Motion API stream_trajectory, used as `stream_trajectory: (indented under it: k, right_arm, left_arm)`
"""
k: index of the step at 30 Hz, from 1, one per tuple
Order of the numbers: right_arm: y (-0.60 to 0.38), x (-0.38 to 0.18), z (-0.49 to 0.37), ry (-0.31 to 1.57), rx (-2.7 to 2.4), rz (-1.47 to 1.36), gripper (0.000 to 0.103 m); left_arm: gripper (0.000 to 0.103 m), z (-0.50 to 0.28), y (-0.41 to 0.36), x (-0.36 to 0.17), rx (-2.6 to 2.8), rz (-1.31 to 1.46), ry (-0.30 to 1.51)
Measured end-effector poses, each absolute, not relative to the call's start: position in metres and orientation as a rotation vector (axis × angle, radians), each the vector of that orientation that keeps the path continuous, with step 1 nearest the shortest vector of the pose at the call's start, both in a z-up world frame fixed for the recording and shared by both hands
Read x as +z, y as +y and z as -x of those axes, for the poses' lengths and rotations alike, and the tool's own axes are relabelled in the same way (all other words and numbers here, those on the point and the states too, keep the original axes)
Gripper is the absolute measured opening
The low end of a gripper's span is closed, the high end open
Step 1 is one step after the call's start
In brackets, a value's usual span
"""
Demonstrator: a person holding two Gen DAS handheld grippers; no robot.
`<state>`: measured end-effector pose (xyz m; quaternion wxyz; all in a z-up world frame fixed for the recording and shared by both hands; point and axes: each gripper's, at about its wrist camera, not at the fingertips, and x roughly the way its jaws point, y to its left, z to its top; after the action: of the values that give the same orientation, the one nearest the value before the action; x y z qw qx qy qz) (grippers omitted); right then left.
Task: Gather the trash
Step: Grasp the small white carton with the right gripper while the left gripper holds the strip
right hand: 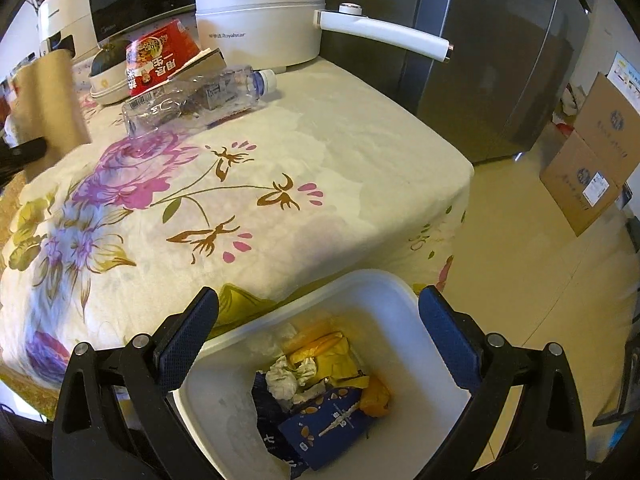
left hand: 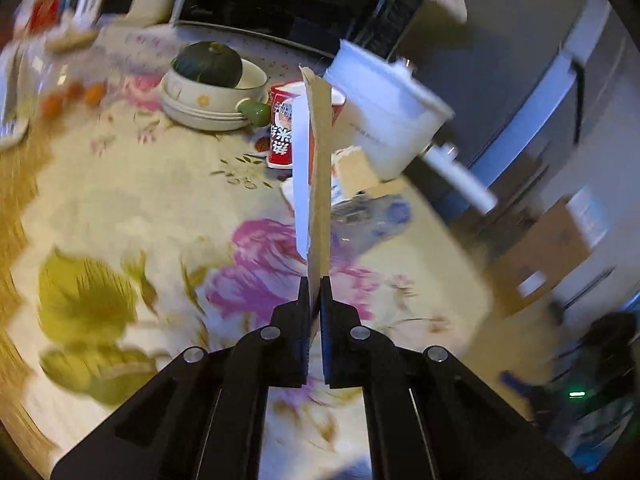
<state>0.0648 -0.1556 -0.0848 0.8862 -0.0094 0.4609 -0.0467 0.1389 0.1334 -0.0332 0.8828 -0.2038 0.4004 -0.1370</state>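
My left gripper is shut on a flat brown cardboard sheet, seen edge-on and standing up from the jaws above the floral tablecloth. The right wrist view shows that sheet at the far left. A red instant-noodle cup and a crushed clear plastic bottle lie at the far side of the table. My right gripper hangs open and empty over a white trash bin at the table's corner. Crumpled paper and wrappers lie inside the bin.
A white electric pot with a long handle stands behind the bottle. Stacked bowls holding a dark squash sit near a microwave. A steel fridge and cardboard boxes stand on the floor to the right.
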Motion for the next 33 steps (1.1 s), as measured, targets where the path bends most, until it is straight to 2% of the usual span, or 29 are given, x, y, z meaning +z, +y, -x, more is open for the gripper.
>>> stream_trajectory:
  k: [10, 18, 27, 29, 31, 33]
  right_arm:
    - [-0.15, -0.066, -0.082, 0.935, -0.018, -0.05, 0.096]
    - [-0.142, -0.035, -0.168, 0.979, 0.052, -0.284, 0.095]
    - [-0.105, -0.024, -0.262, 1.015, 0.03, -0.314, 0.076]
    - [-0.101, -0.028, -0.275, 1.035, 0.033, -0.326, 0.07]
    - [-0.098, -0.039, -0.289, 1.07, 0.038, -0.344, 0.057]
    - [-0.097, -0.046, -0.298, 1.082, 0.031, -0.359, 0.052]
  left_arm:
    - [0.004, -0.088, 0.135, -0.016, -0.363, 0.533, 0.748]
    - [0.004, -0.094, 0.143, -0.016, -0.378, 0.568, 0.747]
    - [0.004, -0.097, 0.148, -0.016, -0.391, 0.582, 0.755]
    - [0.004, -0.099, 0.15, -0.017, -0.391, 0.591, 0.756]
    - [0.004, -0.101, 0.152, -0.018, -0.39, 0.594, 0.759]
    - [0.004, -0.102, 0.152, -0.019, -0.386, 0.592, 0.763]
